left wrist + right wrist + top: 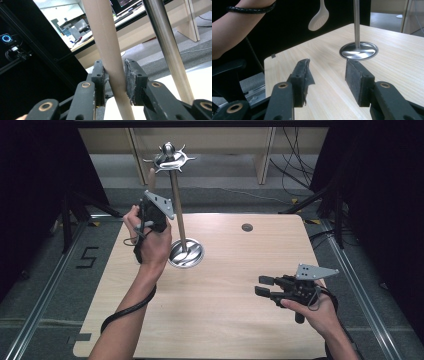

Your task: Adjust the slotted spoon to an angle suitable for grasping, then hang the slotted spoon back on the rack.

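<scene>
A metal stand rises from a round base on the table, with a thin pole and a ring of hooks at its top. My left gripper is raised beside the pole, jaws pointing up, shut on the wooden handle of a spoon. In the left gripper view the pads clamp the handle, with the pole just to its right. The spoon's pale bowl hangs below the hand. My right gripper hovers low over the table's front right, open with nothing between its jaws.
The light wooden table has a small round cable hole near its far edge. Black frame legs stand at both back corners. Wooden furniture legs and loose cables lie on the floor behind.
</scene>
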A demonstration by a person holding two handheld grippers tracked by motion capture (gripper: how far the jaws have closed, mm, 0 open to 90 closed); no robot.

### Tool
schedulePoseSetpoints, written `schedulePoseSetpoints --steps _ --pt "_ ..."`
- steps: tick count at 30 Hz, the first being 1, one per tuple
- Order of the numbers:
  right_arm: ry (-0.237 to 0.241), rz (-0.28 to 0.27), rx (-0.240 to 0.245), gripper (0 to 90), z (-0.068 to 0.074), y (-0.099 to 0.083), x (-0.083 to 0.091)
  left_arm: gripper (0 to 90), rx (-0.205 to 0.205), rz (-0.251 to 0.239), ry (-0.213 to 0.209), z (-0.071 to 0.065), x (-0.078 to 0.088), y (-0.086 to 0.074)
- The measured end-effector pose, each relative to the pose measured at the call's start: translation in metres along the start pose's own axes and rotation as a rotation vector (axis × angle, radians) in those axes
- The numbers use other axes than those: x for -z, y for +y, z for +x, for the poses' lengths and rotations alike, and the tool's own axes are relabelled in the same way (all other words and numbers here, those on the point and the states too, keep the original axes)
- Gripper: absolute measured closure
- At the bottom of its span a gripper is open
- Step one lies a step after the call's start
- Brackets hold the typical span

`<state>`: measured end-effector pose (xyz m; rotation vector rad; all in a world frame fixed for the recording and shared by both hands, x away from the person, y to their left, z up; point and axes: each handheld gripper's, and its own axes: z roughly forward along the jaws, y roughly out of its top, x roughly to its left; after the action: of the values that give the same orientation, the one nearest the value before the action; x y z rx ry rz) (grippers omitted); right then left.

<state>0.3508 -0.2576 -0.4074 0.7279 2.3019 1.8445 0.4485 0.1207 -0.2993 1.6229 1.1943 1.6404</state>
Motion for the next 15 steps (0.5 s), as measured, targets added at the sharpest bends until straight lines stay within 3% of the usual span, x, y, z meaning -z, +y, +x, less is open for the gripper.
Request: schedulePoseSetpoints --steps 1,3,4,5,9,13,15 --pt "0.003 0.009 -0.036 54.5 0.002 -0.0006 0.0004 70.0 -0.003 0.0 0.002 0.0001 0.0001 -0.0001" --pt "0.007 0.02 -0.05 54.4 0.002 -0.0002 0.0012 70.2 -0.016 0.002 0.008 0.0014 0.0003 -0.0002" --pt "0.001 0.006 -0.007 54.4 -0.0008 -0.0002 0.0001 70.3 -0.024 0.002 0.015 0.0015 0.0003 -0.0004" --pt "-0.002 0.008 -0.006 54.3 -0.0003 0.0005 0.0 70.5 -0.029 0.003 0.019 0.0016 0.0002 -0.0005" --pt "-0.004 0.009 -0.023 54.1 0.0028 0.002 0.0004 70.4 -0.039 0.003 0.023 0.001 -0.001 -0.0007" --pt "-0.009 0.024 -0.001 54.1 -0.0014 0.0013 0.0014 68.6 -0.064 -0.002 0.03 -0.0038 -0.0011 -0.0008" --pt "0.01 0.022 -0.036 53.9 0.0004 0.0003 -0.0003 67.1 -0.072 -0.011 0.024 -0.0057 -0.0009 -0.0006"
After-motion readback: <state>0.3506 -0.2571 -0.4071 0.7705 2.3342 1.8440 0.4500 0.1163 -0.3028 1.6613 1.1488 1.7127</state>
